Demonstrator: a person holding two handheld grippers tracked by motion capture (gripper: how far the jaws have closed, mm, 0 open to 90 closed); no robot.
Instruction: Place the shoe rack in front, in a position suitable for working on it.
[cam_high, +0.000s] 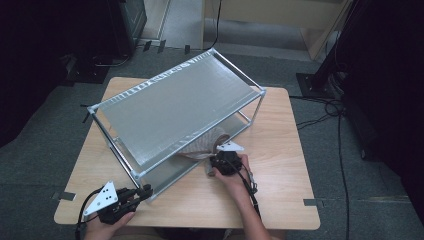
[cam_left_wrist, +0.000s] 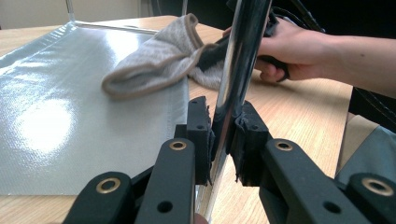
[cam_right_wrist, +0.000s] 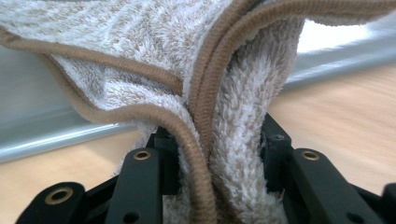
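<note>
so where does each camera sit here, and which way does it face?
High view: above the person's side, looking down on the table, rack, both forearms.
Left gripper view: on the left gripper, its jaws shut on the rack's post.
Right gripper view: on the right gripper, jaws pinching the towel.
All three share the towel.

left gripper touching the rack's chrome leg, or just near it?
Touching. In the left gripper view the left gripper has both pads pressed against the chrome leg, one on each side, with no gap showing.
</note>
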